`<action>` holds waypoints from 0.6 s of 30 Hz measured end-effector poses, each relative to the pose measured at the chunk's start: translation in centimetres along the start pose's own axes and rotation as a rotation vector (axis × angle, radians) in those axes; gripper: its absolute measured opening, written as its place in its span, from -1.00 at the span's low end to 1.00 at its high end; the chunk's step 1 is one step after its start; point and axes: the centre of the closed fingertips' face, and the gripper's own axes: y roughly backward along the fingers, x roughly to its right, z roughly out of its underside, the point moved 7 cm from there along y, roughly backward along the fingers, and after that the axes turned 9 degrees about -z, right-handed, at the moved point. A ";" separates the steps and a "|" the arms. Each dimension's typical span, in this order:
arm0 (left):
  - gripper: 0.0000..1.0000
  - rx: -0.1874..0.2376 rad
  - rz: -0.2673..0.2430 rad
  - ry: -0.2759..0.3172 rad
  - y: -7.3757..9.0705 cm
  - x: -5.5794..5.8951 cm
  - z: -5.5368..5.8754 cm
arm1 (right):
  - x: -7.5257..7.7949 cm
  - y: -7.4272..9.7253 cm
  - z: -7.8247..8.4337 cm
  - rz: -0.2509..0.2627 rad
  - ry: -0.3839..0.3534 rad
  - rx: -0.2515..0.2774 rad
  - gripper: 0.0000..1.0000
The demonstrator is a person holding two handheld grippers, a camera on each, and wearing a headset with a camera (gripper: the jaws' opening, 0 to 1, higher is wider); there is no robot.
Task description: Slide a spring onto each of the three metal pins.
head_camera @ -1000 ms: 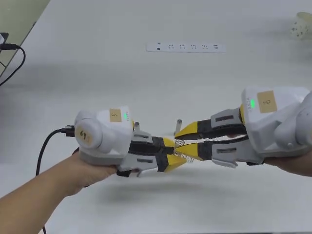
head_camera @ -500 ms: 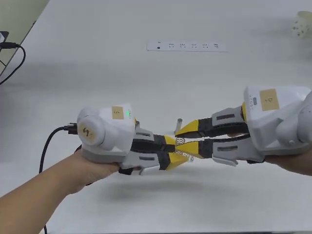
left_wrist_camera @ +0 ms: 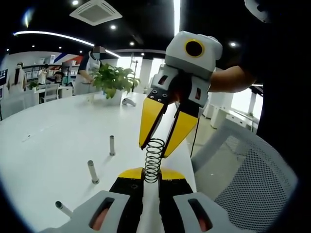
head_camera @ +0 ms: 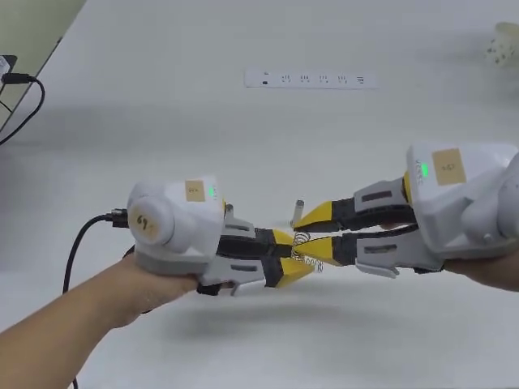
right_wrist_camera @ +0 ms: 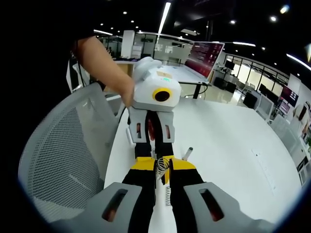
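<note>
Nearest you, your left hand [head_camera: 162, 285] holds the left gripper [left_wrist_camera: 146, 174] above the tabletop [head_camera: 243, 146], close to its near edge and roughly midway along it. Its fingers are closed on one end of the spring [left_wrist_camera: 154, 158], which sticks straight out from the yellow tips. A black cable [head_camera: 77, 247] leaves the back of this gripper and drops toward the near edge.

Your right gripper [left_wrist_camera: 155, 149] meets it nose to nose from the other side, at the same height above the tabletop. Its fingers are parted in a narrow V, with the spring's free end between the two yellow tips. I cannot tell whether those tips touch the coil.

Just beyond the meeting tips, a little farther from the near edge, the metal pins stand upright on the tabletop in a row. In the left gripper view they lie off to one side of the spring: the first pin [left_wrist_camera: 60, 208], the second pin [left_wrist_camera: 92, 172] and the third pin [left_wrist_camera: 112, 145], each well apart from the next, their shafts bare. The spring is held in the air, apart from all three.

Farther on, a white power strip [head_camera: 310, 79] lies flat toward the far edge, parallel to it. A pale cup [head_camera: 507, 42] stands by the far right corner.
</note>
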 end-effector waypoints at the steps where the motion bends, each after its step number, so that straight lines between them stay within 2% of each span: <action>1: -0.94 0.000 0.002 0.003 0.0 0.0 0.0 | 0.0 0.0 0.0 -0.001 0.001 -0.001 -0.86; 18: -0.92 -0.003 -0.001 0.017 -0.1 0.2 -0.1 | -0.1 0.1 -0.2 -0.007 0.015 -0.015 -0.86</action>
